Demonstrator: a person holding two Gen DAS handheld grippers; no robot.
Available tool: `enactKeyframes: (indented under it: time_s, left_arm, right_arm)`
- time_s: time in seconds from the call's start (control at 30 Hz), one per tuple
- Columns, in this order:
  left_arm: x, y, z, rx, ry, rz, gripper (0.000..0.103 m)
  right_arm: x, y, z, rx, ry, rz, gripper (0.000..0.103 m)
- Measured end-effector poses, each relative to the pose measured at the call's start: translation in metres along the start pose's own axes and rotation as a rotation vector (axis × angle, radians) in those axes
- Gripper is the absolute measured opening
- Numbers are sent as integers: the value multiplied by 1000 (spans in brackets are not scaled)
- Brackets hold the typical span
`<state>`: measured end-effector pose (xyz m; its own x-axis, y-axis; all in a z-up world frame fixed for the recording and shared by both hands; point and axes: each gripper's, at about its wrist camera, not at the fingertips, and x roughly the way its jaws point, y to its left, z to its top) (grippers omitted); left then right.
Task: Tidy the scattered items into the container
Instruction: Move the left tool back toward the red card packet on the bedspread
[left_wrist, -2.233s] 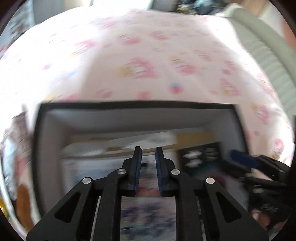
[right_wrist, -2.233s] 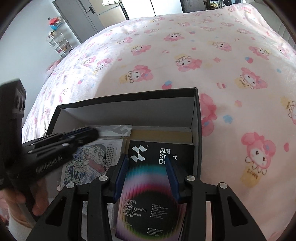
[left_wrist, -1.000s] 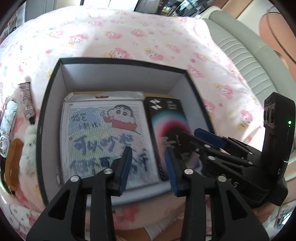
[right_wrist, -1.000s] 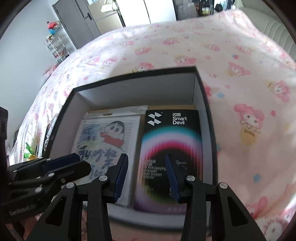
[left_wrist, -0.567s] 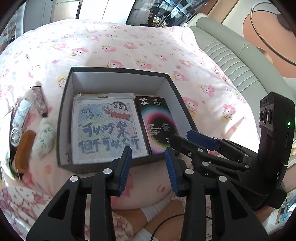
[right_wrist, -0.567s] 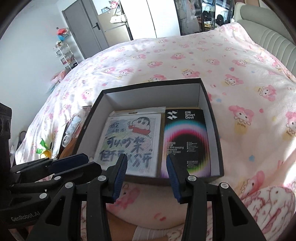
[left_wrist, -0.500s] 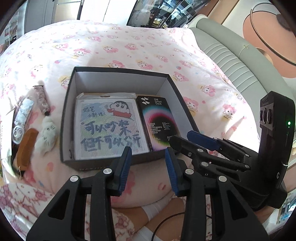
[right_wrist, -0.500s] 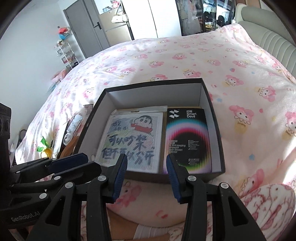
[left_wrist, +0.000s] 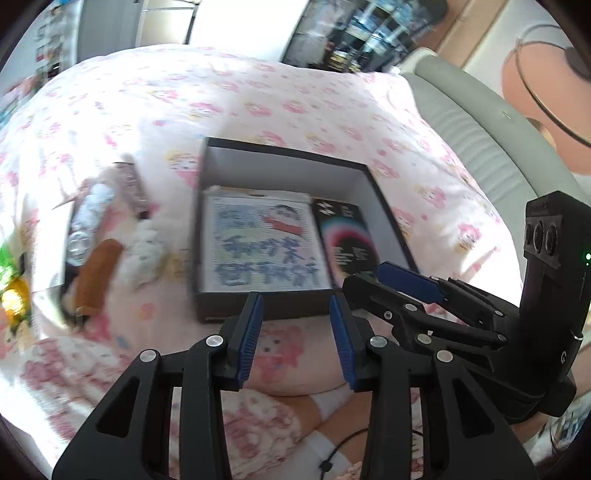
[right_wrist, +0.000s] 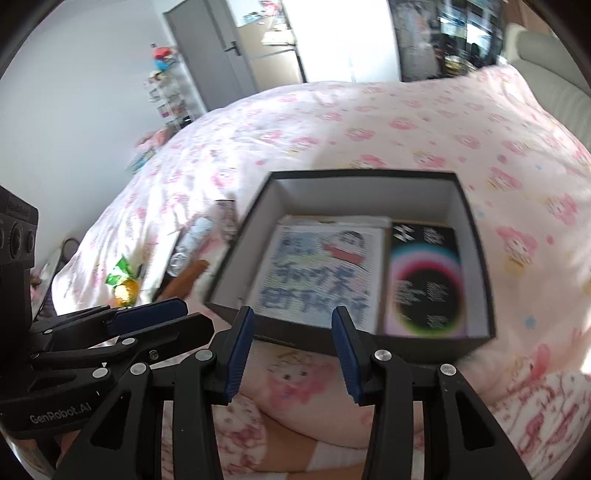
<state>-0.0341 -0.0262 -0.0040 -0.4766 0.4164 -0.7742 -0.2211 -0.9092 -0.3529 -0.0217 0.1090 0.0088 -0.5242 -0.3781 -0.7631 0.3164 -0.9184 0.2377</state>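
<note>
Both grippers, left (left_wrist: 295, 338) and right (right_wrist: 291, 350), have drawn back, jaws parted and empty; the black cardboard box (right_wrist: 236, 254) now holds the black rainbow-printed packet (right_wrist: 424, 280).

Left gripper (left_wrist: 295, 332) and right gripper (right_wrist: 291, 339) pulled back and up out of the box (right_wrist: 476, 258), black packet (right_wrist: 424, 280) released and lying inside
</note>
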Motion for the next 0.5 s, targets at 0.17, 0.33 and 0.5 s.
enactKeyframes:
  time_s: [0.17,0.33,0.5]
  left_arm:
    - [-42,48,-2,-76,-73,76,38]
    - [-70,116,-17,-190,-116,169,38]
    - [-74,196,-44,-348,-109,259,38]
  right_arm:
    - [18,53,19,-101,21,135,39]
    - [45,111,31,-170,23,214,39]
    - [96,146,34,-208,126,213,39]
